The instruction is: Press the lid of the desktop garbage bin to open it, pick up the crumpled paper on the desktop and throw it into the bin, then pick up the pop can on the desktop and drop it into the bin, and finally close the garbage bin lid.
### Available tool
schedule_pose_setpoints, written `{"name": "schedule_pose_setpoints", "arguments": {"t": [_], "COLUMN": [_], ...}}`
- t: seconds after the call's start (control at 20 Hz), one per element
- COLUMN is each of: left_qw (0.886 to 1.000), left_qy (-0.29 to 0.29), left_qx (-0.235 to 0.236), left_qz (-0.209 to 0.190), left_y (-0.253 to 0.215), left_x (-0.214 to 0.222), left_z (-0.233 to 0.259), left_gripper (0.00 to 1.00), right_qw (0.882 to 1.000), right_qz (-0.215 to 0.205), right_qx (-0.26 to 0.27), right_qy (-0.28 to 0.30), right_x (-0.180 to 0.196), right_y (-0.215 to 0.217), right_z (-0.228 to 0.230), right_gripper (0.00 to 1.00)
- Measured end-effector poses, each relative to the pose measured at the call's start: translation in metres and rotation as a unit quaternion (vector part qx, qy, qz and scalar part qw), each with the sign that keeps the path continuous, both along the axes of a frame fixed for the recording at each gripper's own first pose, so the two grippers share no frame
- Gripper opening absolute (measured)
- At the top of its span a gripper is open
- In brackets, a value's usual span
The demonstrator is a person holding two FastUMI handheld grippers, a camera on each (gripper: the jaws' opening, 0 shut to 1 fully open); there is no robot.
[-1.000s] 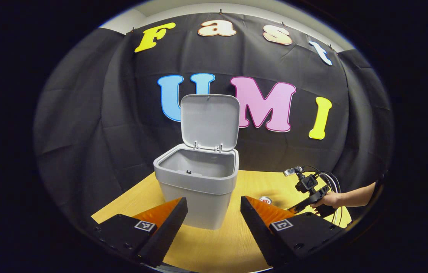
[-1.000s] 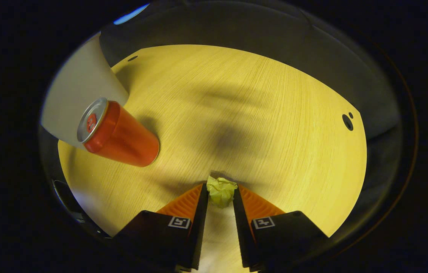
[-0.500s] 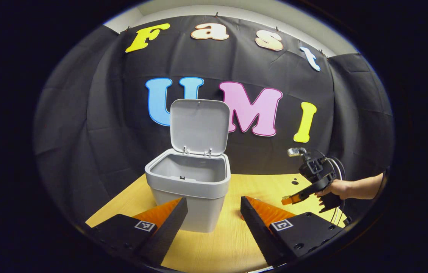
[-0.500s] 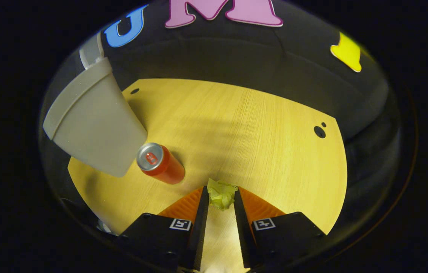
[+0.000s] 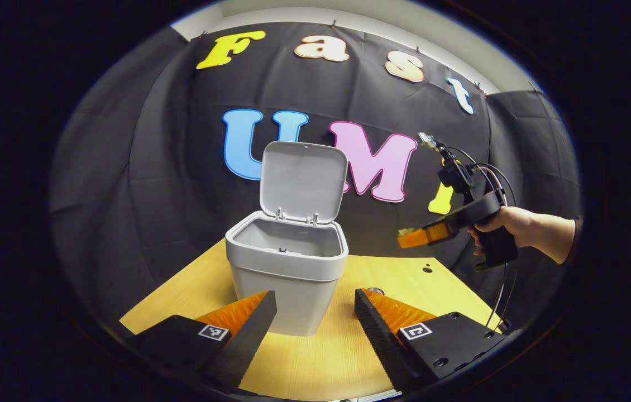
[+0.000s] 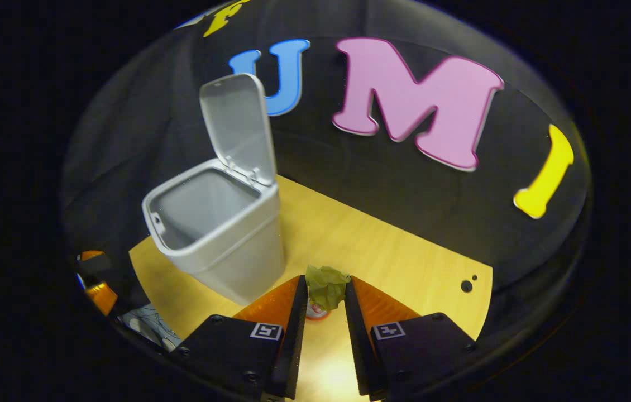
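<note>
The right gripper (image 6: 324, 290) is raised in the air, its two fingers close together and pressing on the paper (image 6: 326, 286) between their tips. A hand (image 5: 502, 220) holds it by the grip, forearm level. The left gripper (image 5: 315, 312) is low, its fingers wide apart, with nothing between them.

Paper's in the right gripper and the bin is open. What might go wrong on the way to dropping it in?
1. The crumpled paper is pinched only at the tips of the right gripper, so it may slip out before reaching the garbage bin.
2. The lid stands upright at the back of the opening; a high approach from behind might knock it shut.
3. The pop can stands right below the gripper; a dropped paper or a low sweep might hit it.
</note>
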State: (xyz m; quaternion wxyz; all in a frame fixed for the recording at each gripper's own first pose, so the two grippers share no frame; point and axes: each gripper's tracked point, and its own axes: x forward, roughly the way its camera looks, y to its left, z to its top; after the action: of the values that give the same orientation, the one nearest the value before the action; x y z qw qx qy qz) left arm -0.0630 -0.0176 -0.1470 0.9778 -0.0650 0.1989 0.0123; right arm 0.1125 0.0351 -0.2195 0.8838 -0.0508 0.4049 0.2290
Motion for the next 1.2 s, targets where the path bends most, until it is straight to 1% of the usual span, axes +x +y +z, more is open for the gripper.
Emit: {"name": "schedule_pose_setpoints", "arguments": {"t": [0.1,0.25,0.3,0.35,0.45,0.55,0.6,0.65,0.7,0.75,0.8,0.85,0.9,0.95,1.0,1.1,1.2], "left_qw": [1.0,0.999,0.998,0.996,0.994,0.993,0.992,0.992,0.992,0.992,0.992,0.992,0.993,0.994,0.995,0.997,0.998], "left_qy": [-0.007,-0.012,-0.013,-0.011,-0.006,-0.007,-0.008,-0.008,-0.007,-0.005,-0.004,-0.003,-0.002,-0.001,0.0,0.008,0.016], "left_qx": [0.007,0.016,0.009,0.005,0.007,0.028,0.037,0.043,0.042,0.04,0.039,0.038,0.038,0.038,0.038,0.035,0.04], "left_qz": [0.013,0.044,0.068,0.085,0.105,0.118,0.12,0.122,0.121,0.121,0.119,0.117,0.111,0.106,0.097,0.074,0.047], "left_y": [0.014,0.041,0.056,0.063,0.076,0.086,0.089,0.092,0.093,0.092,0.091,0.09,0.086,0.084,0.08,0.067,0.052], "left_x": [-0.005,-0.017,-0.023,-0.032,-0.04,-0.049,-0.051,-0.053,-0.054,-0.056,-0.056,-0.055,-0.052,-0.05,-0.046,-0.037,-0.028], "left_z": [0.004,0.01,0.013,0.013,0.01,0.012,0.015,0.016,0.016,0.014,0.012,0.01,0.008,0.005,0.002,-0.008,-0.017], "left_gripper": [0.95,0.95,0.95,0.95,0.95,0.95,0.93,0.95,0.95,0.95,0.95,0.95,0.95,0.95,0.95,0.95,0.95], "right_qw": [0.999,0.995,0.993,0.992,0.99,0.989,0.988,0.988,0.988,0.988,0.989,0.989,0.989,0.99,0.991,0.993,0.992], "right_qz": [0.046,0.092,0.113,0.125,0.138,0.147,0.151,0.154,0.152,0.151,0.147,0.147,0.142,0.135,0.118,0.082,0.037], "right_qx": [0.017,0.027,0.03,0.032,0.032,0.033,0.031,0.027,0.025,0.027,0.023,0.025,0.024,0.026,0.033,0.047,0.06], "right_qy": [-0.018,-0.016,-0.007,-0.004,-0.001,0.0,-0.001,-0.002,-0.003,-0.004,-0.013,-0.02,-0.03,-0.04,-0.051,-0.076,-0.107], "right_x": [0.012,0.014,0.011,0.009,0.008,0.006,0.006,0.006,0.006,0.006,0.009,0.012,0.013,0.016,0.019,0.03,0.038], "right_y": [0.051,0.108,0.135,0.155,0.175,0.187,0.19,0.192,0.192,0.194,0.191,0.193,0.187,0.184,0.175,0.156,0.128], "right_z": [0.022,0.016,0.012,0.006,-0.001,-0.003,-0.006,-0.008,-0.01,-0.011,-0.01,-0.009,-0.004,-0.001,0.008,0.024,0.043], "right_gripper": [0.44,0.44,0.44,0.44,0.44,0.45,0.45,0.31,0.47,0.67,0.48,0.97,0.85,1.0,0.98,0.98,0.98]}}
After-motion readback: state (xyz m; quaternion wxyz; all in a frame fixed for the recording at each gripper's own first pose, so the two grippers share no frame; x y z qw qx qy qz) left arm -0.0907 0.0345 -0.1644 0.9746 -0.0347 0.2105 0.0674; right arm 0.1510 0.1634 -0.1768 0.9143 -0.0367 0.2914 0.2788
